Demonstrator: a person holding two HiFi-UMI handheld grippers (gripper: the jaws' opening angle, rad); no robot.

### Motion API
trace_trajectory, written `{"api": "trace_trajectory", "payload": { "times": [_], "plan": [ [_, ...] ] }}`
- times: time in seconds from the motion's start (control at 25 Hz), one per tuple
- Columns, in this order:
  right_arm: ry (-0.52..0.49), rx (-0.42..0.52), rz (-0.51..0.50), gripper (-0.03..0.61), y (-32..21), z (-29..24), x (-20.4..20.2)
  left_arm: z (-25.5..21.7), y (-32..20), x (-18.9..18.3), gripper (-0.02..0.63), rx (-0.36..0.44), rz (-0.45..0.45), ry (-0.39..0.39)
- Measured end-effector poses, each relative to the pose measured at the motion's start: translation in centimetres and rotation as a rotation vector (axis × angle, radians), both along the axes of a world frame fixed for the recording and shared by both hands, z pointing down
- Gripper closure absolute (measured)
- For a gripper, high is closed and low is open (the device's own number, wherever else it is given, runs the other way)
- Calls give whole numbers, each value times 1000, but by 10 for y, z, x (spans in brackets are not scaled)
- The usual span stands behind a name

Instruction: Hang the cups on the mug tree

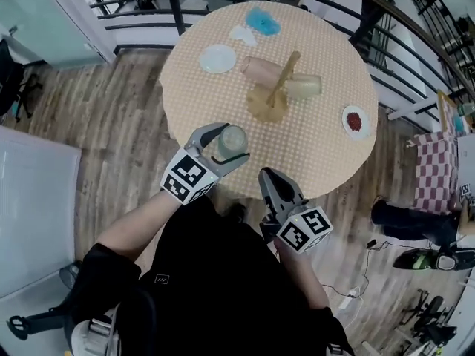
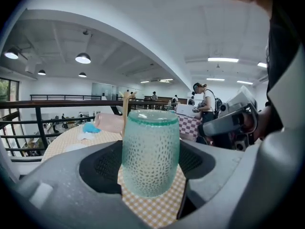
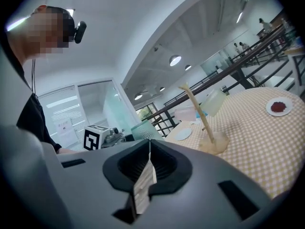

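Head view: green cup gripped over near table edge

Left gripper (image 1: 227, 144) jaws clamped on dimpled green glass cup (image 2: 150, 151), above round checked table's (image 1: 326, 154) near rim. Right gripper (image 1: 267, 175) jaws together, empty, just off that edge. Wooden mug tree (image 1: 276, 89) mid-table, pink cup (image 1: 260, 69) and pale cup (image 1: 304, 87) hung, bare cloth around.

The head view looks steeply down from above the person onto the round bench (image 1: 326, 147); the camera on the left gripper (image 1: 234, 141) sits low, facing level across that bench, a green cup (image 2: 150, 151) close before its lens; the camera on the right gripper (image 1: 265, 173) faces the bench obliquely from off its edge; all three views share the mug tree (image 1: 276, 87).
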State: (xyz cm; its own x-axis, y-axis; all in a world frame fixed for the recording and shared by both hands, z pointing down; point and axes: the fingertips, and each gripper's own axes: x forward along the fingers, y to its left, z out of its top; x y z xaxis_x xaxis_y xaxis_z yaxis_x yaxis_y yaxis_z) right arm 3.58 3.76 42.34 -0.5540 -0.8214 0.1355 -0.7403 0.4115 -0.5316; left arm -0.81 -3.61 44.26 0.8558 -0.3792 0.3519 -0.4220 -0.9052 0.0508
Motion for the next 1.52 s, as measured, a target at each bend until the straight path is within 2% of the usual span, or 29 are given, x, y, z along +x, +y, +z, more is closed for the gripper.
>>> {"api": "trace_trajectory", "payload": {
  "times": [0.12,0.28,0.48,0.6,0.84,1.16,1.52],
  "plan": [
    [17,15,65,558,-7,-6,-1,-1,-1,4,256,13,66,-23],
    [-2,63,196,557,-28,-21,-3,-12,-8,2,256,80,186,-43],
    [-74,89,397,557,-48,-33,-10,-36,-26,-10,256,140,337,-22],
    [-81,77,473,557,-46,-33,-18,-53,-31,-13,256,184,408,-3],
    [-71,47,535,557,-24,-24,-17,-77,-23,2,256,219,485,30],
    [-102,47,563,557,4,-12,6,-93,-23,37,256,239,475,43],
    [-102,29,607,558,-13,-8,23,-124,-34,66,256,326,530,52]
  ]
}}
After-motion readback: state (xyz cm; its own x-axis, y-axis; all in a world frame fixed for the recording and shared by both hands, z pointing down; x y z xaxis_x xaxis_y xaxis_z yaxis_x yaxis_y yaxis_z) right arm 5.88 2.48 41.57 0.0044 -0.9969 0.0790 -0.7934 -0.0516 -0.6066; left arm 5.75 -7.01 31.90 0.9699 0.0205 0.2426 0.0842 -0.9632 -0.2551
